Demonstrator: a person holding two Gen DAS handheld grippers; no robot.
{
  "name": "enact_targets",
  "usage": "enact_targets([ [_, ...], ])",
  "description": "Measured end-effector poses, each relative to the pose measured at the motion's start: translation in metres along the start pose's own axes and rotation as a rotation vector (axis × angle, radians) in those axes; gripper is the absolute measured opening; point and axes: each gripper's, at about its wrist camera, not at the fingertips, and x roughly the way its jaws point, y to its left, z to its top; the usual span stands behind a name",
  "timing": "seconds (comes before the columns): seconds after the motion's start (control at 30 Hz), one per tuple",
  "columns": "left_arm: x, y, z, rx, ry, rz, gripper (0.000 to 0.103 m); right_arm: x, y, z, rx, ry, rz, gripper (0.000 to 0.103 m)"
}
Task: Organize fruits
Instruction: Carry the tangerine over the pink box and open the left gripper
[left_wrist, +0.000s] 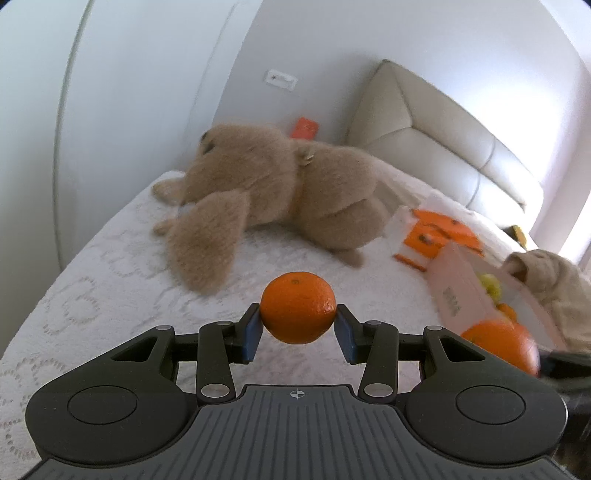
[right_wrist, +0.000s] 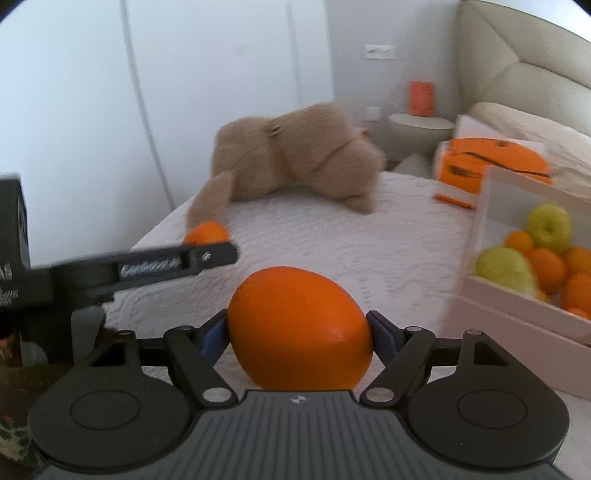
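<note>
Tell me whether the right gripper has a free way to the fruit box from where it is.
Probably yes. The right gripper, holding a large orange, has the fruit box just to its right with the open top facing it. Only bare bedspread lies between; the plush toy sits farther back.

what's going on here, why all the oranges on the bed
A person is sorting fruit on a bed, with a gripping tool in each hand. The left tool grips a small orange above the white bedspread. The right tool grips a larger orange between its pads. To the right an open box already holds oranges and yellow-green fruit. A plush toy lies further back on the bed.
</note>
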Motion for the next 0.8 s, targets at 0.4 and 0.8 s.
enact_targets([
  [0.4,0.007,-0.169,0.089,0.237,0.037,-0.319,0.047,-0.137,-0.069,0.136,0.053,-0.351,-0.272,0.078],
  [0.8,0.13,-0.264,0.006,0.532,0.483,-0.256,0.051,-0.157,-0.15,0.149,0.12,-0.296,-0.427,0.077],
])
